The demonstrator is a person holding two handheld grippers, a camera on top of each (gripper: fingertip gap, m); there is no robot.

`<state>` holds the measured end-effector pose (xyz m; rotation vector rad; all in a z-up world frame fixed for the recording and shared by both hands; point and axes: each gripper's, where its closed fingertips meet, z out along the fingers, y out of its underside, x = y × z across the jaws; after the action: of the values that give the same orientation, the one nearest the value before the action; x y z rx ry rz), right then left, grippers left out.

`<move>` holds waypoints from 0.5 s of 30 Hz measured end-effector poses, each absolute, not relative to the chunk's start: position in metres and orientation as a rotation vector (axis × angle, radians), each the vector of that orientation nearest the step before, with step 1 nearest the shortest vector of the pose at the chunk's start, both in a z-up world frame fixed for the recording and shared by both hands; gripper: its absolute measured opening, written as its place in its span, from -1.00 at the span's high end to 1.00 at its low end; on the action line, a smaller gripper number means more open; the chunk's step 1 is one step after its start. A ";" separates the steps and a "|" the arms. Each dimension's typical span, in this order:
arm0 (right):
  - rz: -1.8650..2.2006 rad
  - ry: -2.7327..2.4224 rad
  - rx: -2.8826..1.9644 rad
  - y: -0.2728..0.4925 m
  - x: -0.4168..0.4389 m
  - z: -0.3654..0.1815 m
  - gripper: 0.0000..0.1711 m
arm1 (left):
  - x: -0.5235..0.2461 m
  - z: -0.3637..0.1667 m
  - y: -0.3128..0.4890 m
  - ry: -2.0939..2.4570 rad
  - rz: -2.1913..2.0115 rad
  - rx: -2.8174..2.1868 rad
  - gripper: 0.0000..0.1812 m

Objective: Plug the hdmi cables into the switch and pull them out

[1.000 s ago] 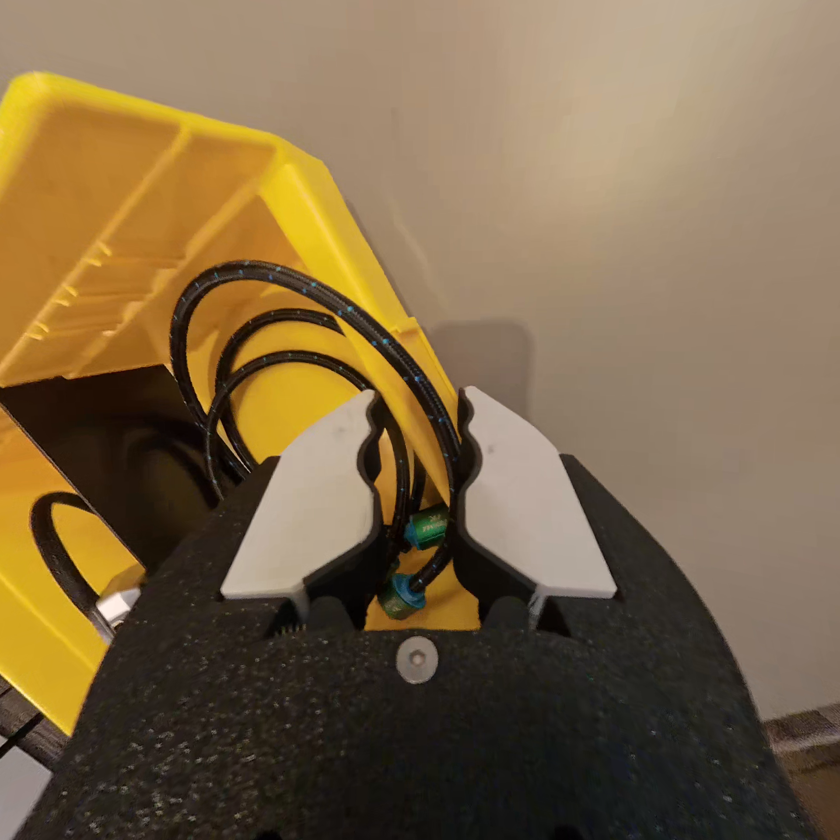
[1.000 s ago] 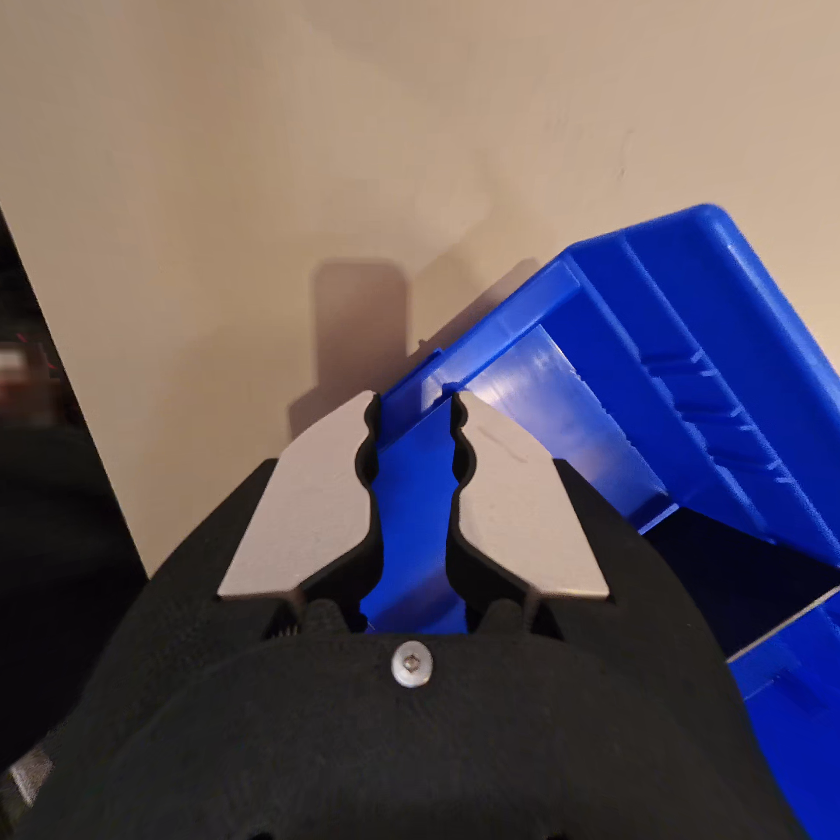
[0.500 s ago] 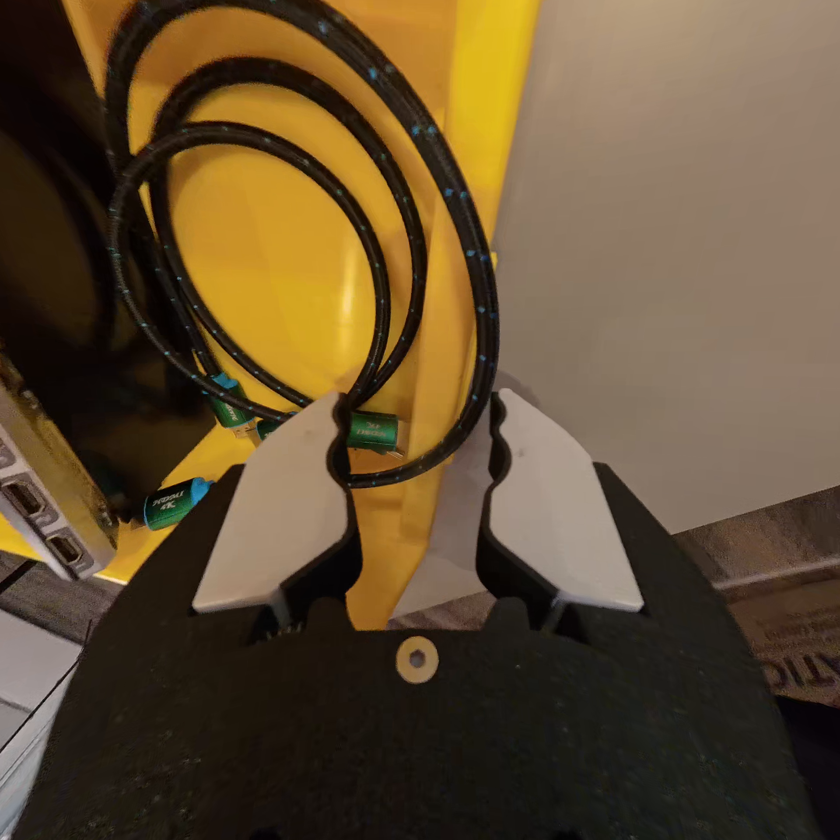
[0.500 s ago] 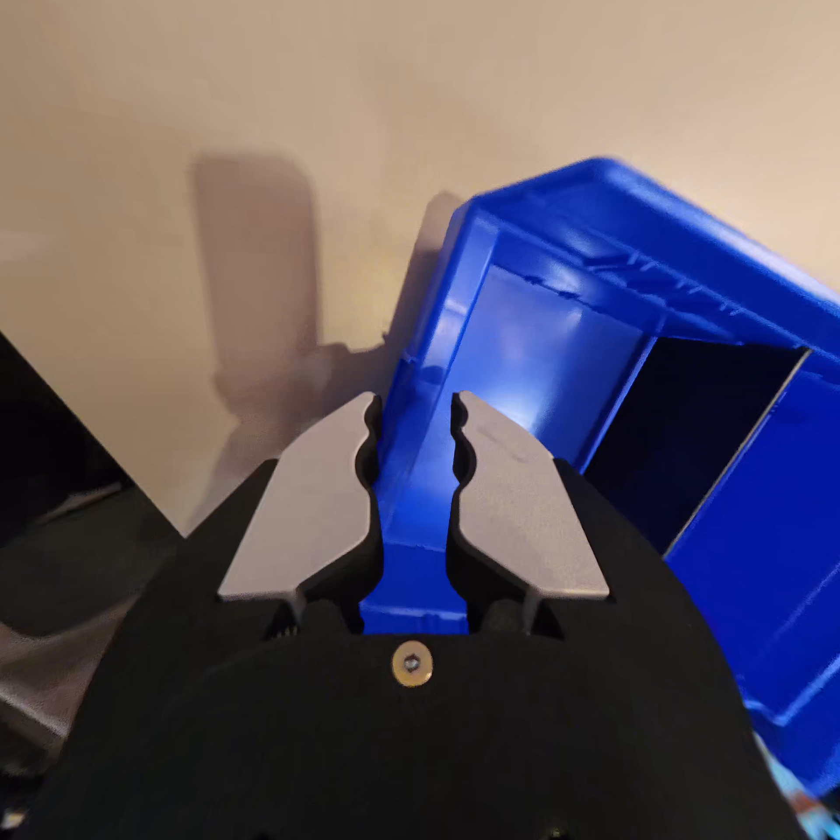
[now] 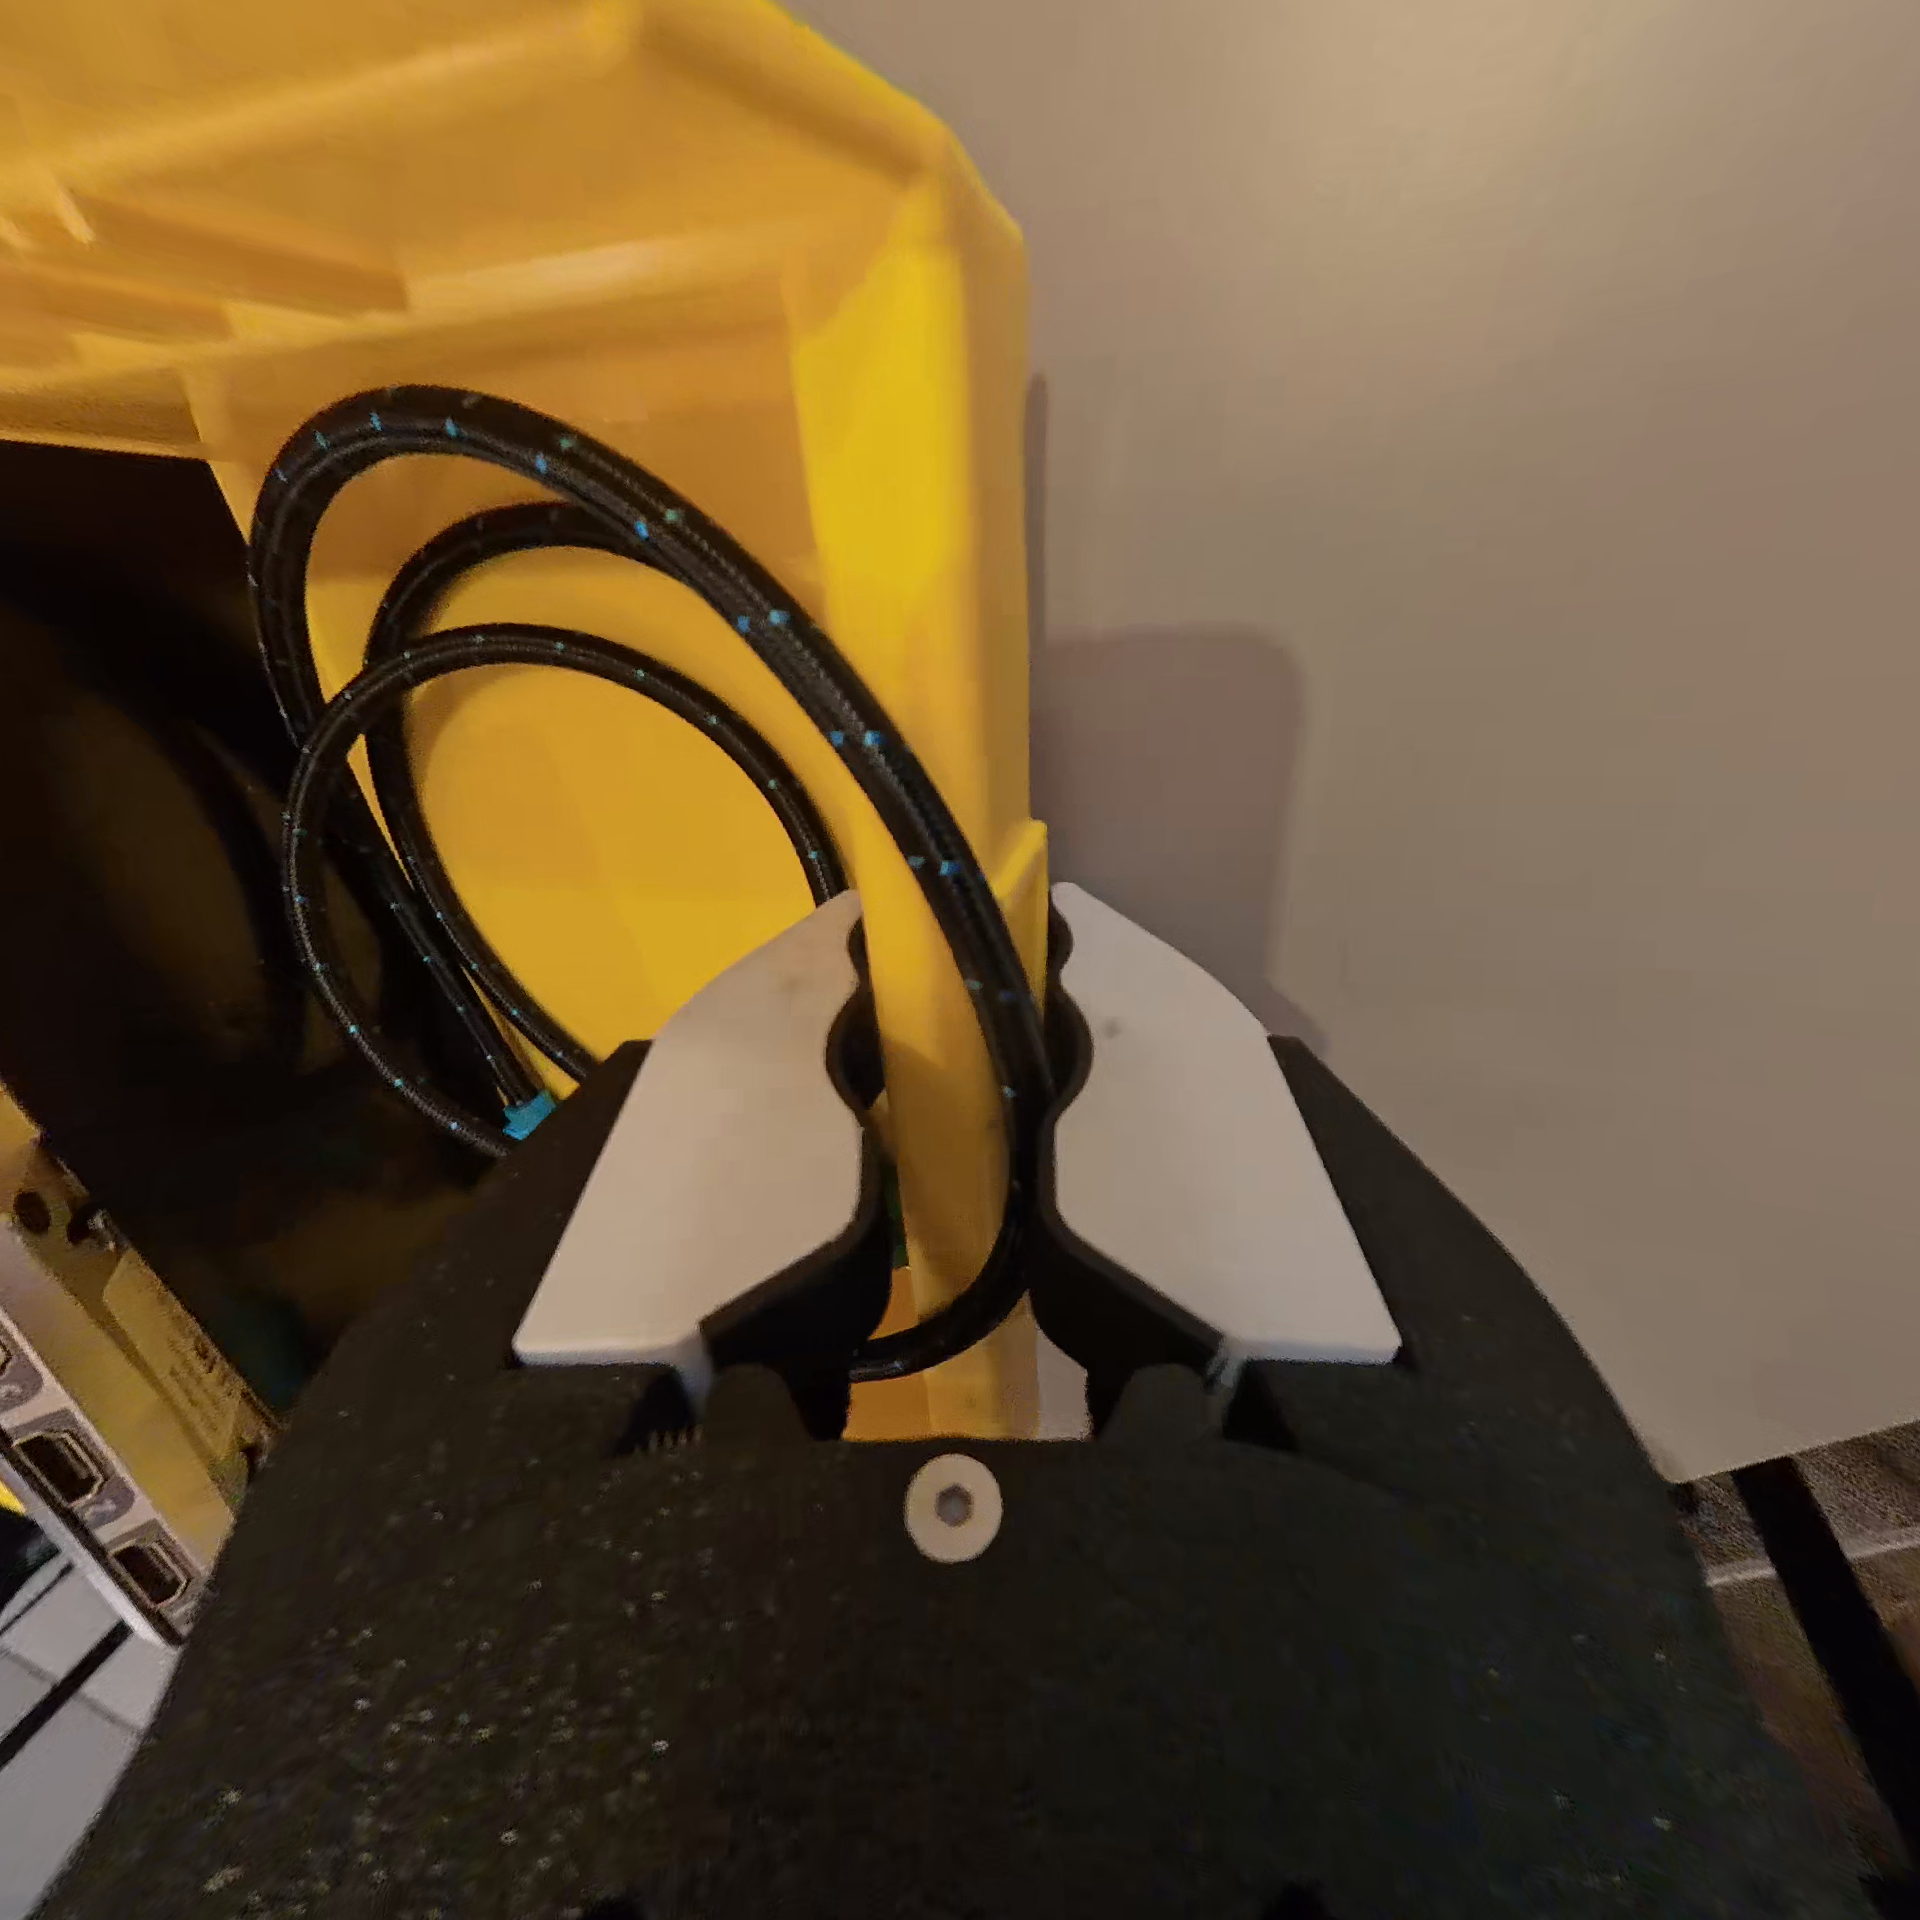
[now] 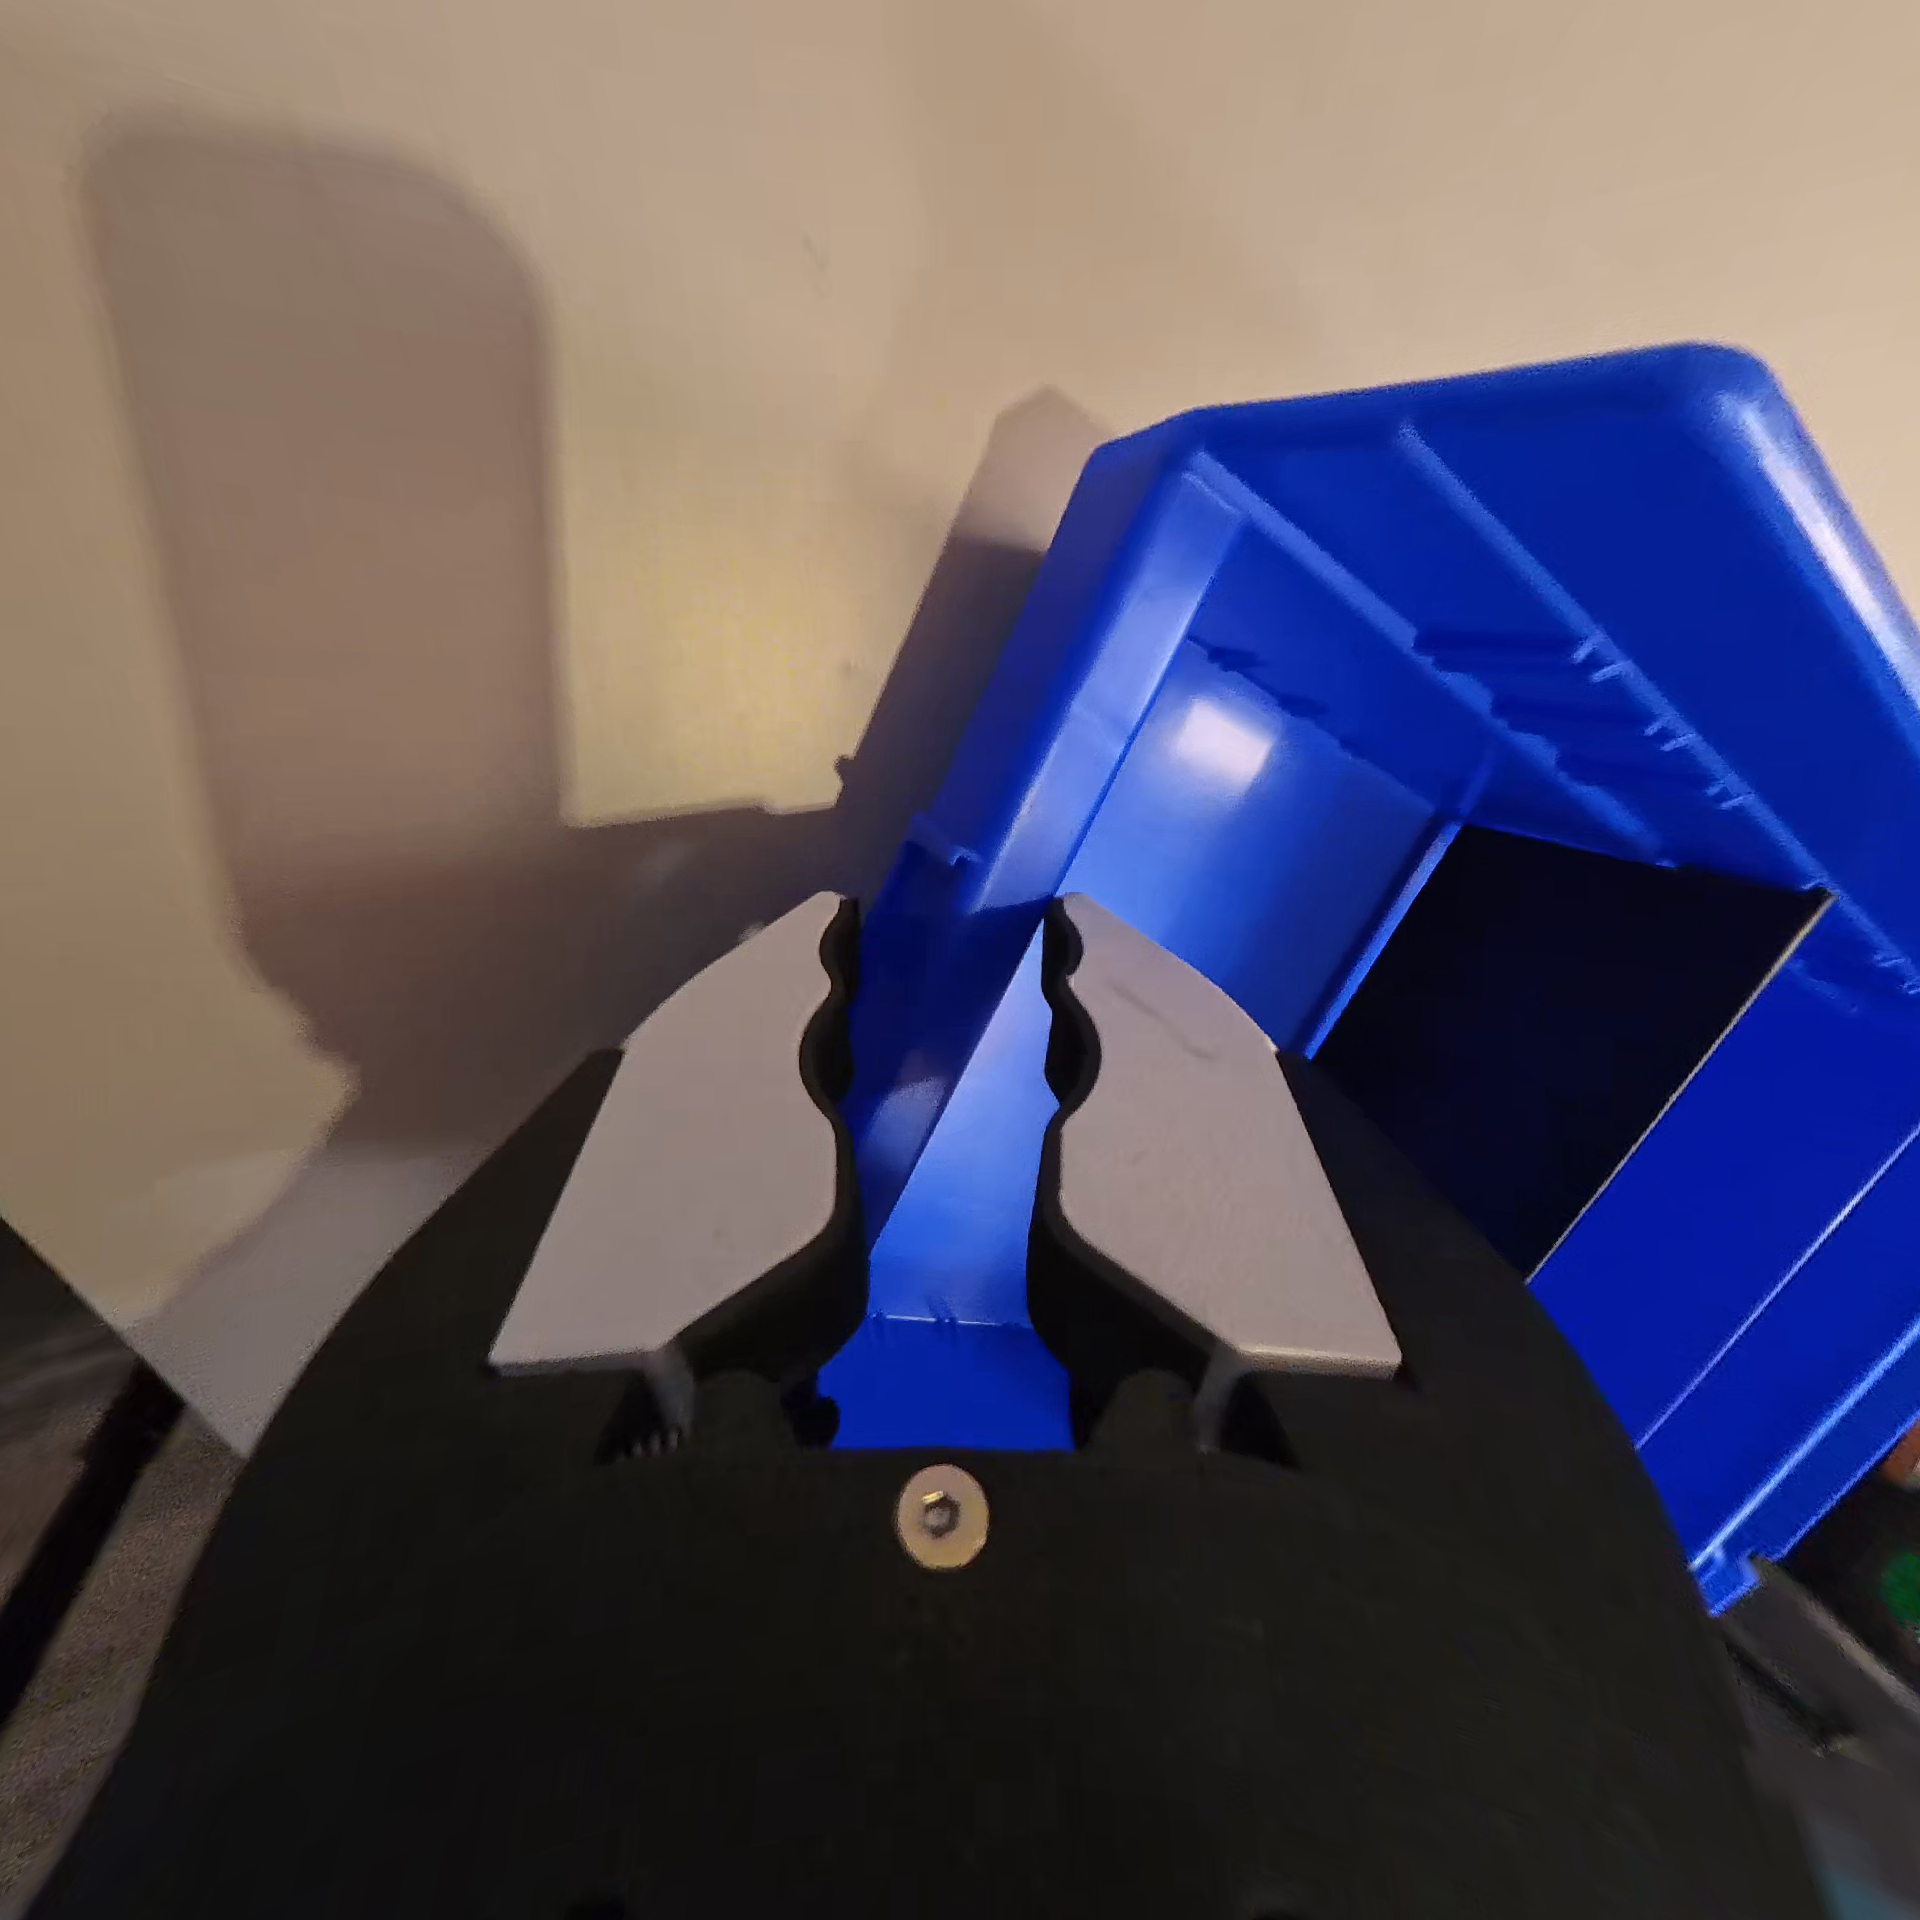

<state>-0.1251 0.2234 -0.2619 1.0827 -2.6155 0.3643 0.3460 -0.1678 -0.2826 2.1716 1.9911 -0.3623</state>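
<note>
Black braided HDMI cables with blue flecks lie coiled inside a yellow bin; one teal plug end shows. A silver HDMI switch with several ports sits at the lower left, in the bin. My left gripper is shut on the yellow bin's side wall, with one cable loop also passing between the fingers. My right gripper is shut on the side wall of a blue bin, which looks tilted and holds no cables that I can see.
A plain beige wall stands close behind both bins. A dark divider panel sits inside the blue bin. Dark floor and a black bar show at the lower right of the left wrist view. About 60 cm separates my left fingertips from my right.
The left gripper's jaws, wider apart half a second ago, have narrowed onto the yellow bin's wall and a cable loop; its view has swung. The right gripper keeps its hold; the blue bin has shifted.
</note>
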 end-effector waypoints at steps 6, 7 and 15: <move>0.261 -2.455 1.280 0.240 -0.168 -0.261 0.61 | 0.370 -0.283 -0.166 1.883 -0.357 2.316 0.70; 0.227 -2.403 1.308 0.243 -0.181 -0.260 0.61 | 0.375 -0.283 -0.167 1.855 -0.361 2.340 0.70; 0.023 -2.259 1.235 0.260 -0.261 -0.257 0.66 | 0.407 -0.284 -0.174 1.693 -0.394 2.502 0.70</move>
<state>-0.2610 0.2603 -0.2568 1.2352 -2.2588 0.0230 0.4070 -0.1743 -0.2839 2.5023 1.6930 -0.3938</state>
